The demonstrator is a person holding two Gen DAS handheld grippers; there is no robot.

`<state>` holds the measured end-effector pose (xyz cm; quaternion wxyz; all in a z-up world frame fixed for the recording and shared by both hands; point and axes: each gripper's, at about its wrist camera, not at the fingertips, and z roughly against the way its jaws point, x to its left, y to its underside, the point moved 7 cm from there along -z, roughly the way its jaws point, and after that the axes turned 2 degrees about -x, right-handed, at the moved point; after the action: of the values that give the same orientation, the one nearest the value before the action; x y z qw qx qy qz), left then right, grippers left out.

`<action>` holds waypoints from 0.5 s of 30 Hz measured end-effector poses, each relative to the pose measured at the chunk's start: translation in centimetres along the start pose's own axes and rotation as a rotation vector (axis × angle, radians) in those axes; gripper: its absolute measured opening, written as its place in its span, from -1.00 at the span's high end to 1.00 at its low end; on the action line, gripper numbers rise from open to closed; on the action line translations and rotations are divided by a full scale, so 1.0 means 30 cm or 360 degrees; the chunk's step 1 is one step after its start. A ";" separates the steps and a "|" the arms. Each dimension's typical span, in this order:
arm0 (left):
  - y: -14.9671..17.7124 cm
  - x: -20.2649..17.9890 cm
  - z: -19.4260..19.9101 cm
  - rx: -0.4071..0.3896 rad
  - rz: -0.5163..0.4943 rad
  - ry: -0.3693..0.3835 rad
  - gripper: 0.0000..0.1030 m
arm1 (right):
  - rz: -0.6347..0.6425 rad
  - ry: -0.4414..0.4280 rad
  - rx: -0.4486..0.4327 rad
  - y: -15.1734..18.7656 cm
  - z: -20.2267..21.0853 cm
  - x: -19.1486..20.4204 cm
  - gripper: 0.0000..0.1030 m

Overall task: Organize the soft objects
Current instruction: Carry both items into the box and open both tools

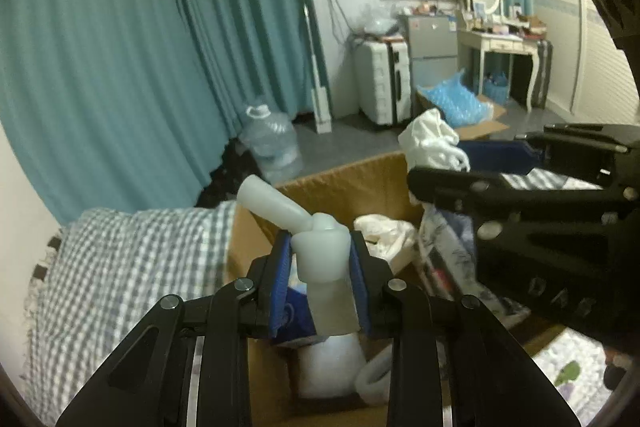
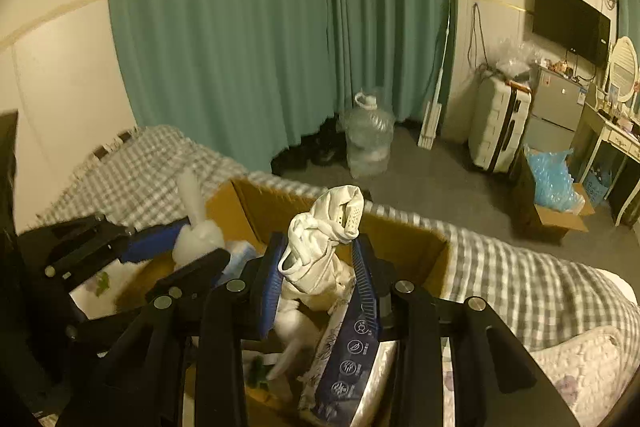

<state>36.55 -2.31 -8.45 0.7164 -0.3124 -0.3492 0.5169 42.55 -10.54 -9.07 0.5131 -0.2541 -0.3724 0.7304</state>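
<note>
My left gripper is shut on a pale translucent soft toy with a long neck sticking up to the left, held over an open cardboard box. My right gripper is shut on a bundled white cloth, held above the same box. The right gripper with the white cloth shows at the right of the left wrist view. The left gripper and toy show at the left of the right wrist view.
The box sits on a bed with a grey checked cover and holds white soft items and a dark blue packet. Teal curtains, a water jug, a suitcase and a dressing table stand beyond.
</note>
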 end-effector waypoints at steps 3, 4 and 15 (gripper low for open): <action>0.018 -0.014 -0.047 0.0025 -0.0013 0.0004 0.37 | -0.0039 0.0006 0.0026 0.028 -0.054 -0.024 0.27; 0.021 -0.014 -0.059 0.0032 -0.0010 -0.0007 0.34 | -0.0062 0.0020 0.0024 0.031 -0.064 -0.035 0.15; -0.019 0.039 0.020 -0.0019 0.0073 -0.0100 -0.40 | -0.0146 0.0133 -0.0040 -0.021 0.100 -0.083 -0.20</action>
<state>36.61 -1.31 -7.43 0.6912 -0.3083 -0.3672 0.5407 41.51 -13.59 -6.81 0.5579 -0.2733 -0.3712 0.6901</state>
